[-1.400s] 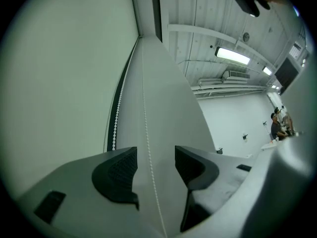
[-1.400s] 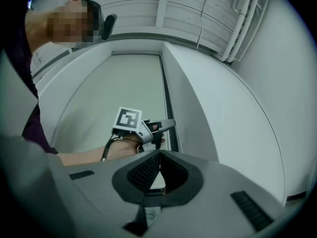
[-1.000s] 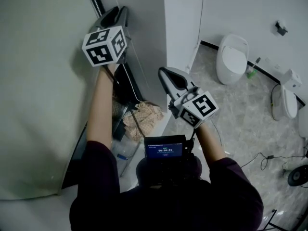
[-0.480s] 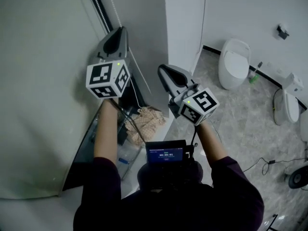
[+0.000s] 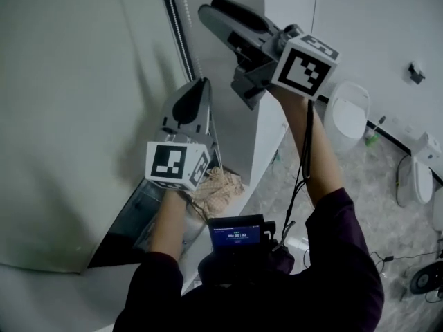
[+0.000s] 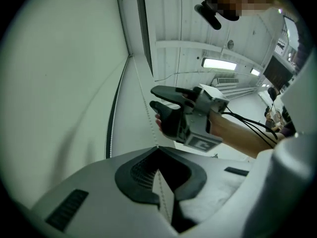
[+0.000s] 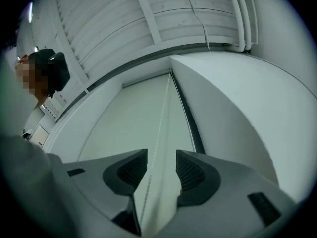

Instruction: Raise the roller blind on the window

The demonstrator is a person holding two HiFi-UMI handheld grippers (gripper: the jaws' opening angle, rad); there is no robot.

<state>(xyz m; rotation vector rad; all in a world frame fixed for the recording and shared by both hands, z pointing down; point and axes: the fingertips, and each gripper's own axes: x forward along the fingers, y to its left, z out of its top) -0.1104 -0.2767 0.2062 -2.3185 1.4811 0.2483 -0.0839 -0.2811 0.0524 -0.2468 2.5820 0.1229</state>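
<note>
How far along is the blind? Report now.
Done: little shows; the blind hangs far down. In hand: left gripper is shut on the chain; right gripper, higher, jaws opening, chain between them. Left: probably regrip and many more pulls.

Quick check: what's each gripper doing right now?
Left gripper: closed on the bead chain.
Right gripper: jaws opening, bead chain between them, not gripped.

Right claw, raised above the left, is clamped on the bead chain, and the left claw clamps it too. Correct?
No. The right gripper view shows the right claw opening, the bead chain free between its jaws; the left claw does clamp it.
</note>
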